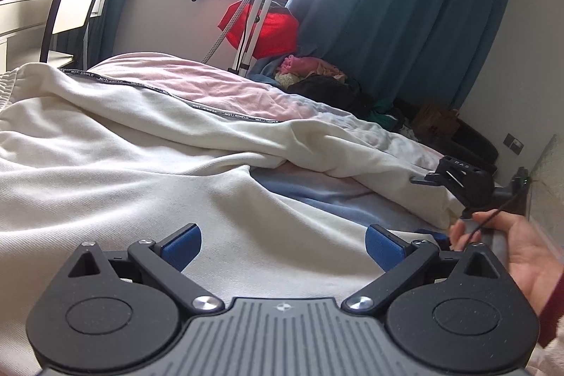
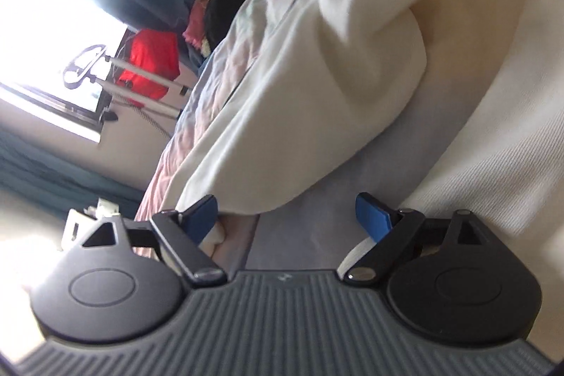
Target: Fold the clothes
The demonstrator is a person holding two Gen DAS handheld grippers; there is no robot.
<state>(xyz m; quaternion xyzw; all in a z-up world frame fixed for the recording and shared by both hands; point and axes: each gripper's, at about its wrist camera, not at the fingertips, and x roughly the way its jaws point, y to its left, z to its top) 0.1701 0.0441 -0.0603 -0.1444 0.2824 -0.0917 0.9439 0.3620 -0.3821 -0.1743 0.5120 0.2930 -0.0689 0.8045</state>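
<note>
Cream-white trousers (image 1: 116,150) with a dark printed side stripe lie spread on the bed, one leg running to the right. My left gripper (image 1: 283,245) is open just above the near cloth, holding nothing. My right gripper (image 1: 454,180) shows at the far right of the left wrist view, at the end of the far trouser leg. In the right wrist view, which is rolled sideways, the right gripper (image 2: 287,214) is open with the trouser leg end (image 2: 282,136) just ahead of its blue pads (image 2: 202,214). It grips nothing.
The bed has a pink and pale blue sheet (image 1: 218,87). A heap of clothes (image 1: 317,76) lies at its far side by teal curtains (image 1: 405,9). A garment steamer stand (image 1: 255,20) with red cloth and a chair (image 1: 74,6) stand near the window.
</note>
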